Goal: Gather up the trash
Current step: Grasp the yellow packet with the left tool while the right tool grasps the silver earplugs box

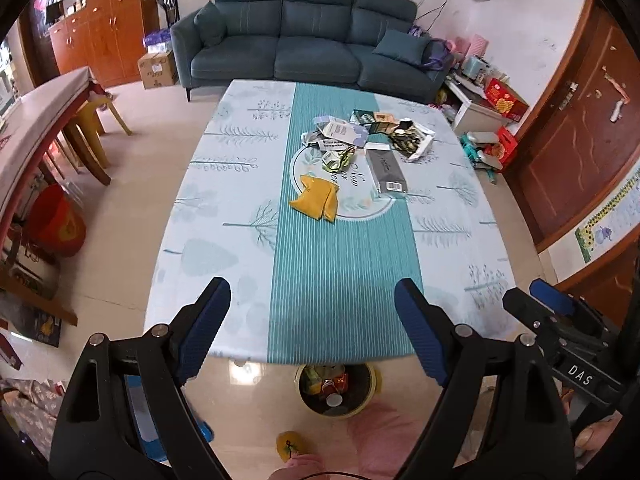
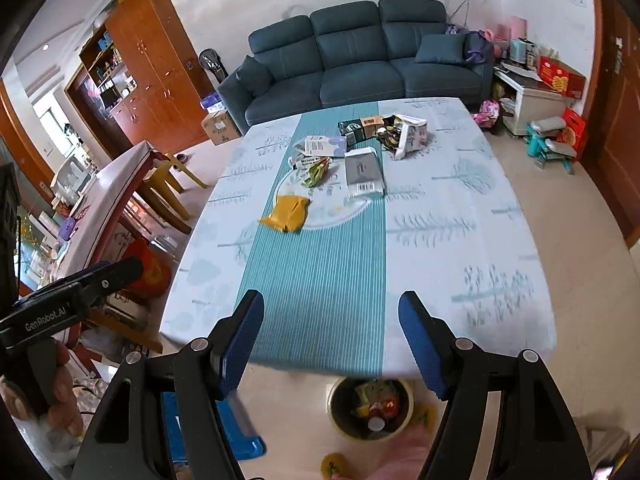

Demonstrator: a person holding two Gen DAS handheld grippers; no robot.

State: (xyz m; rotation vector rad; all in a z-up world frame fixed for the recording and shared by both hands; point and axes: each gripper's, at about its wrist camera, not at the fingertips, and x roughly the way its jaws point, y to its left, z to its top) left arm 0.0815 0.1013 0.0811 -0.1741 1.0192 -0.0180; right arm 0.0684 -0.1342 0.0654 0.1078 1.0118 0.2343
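Living room, sofa [image 1: 304,36] behind, and the table [image 1: 240,200] is spreading out below me. Both my left gripper [image 1: 312,320] and right gripper [image 2: 331,332] are gaping wide, holding nothing, poised above the near edge. Trash [image 1: 360,140] is lying at twelve o'clock; bin [image 1: 338,390] is waiting at six, ready for drops.

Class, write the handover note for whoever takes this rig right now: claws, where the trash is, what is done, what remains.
Left claw: open, empty, above the table's near edge.
Right claw: open, empty, beside it.
Trash on the tablecloth: yellow packet nearest, grey packet, green wrapper, pile of boxes and wrappers at the far end.
Bin on the floor below the near edge already holds some rubbish.
Left: move everything on the table into the bin.
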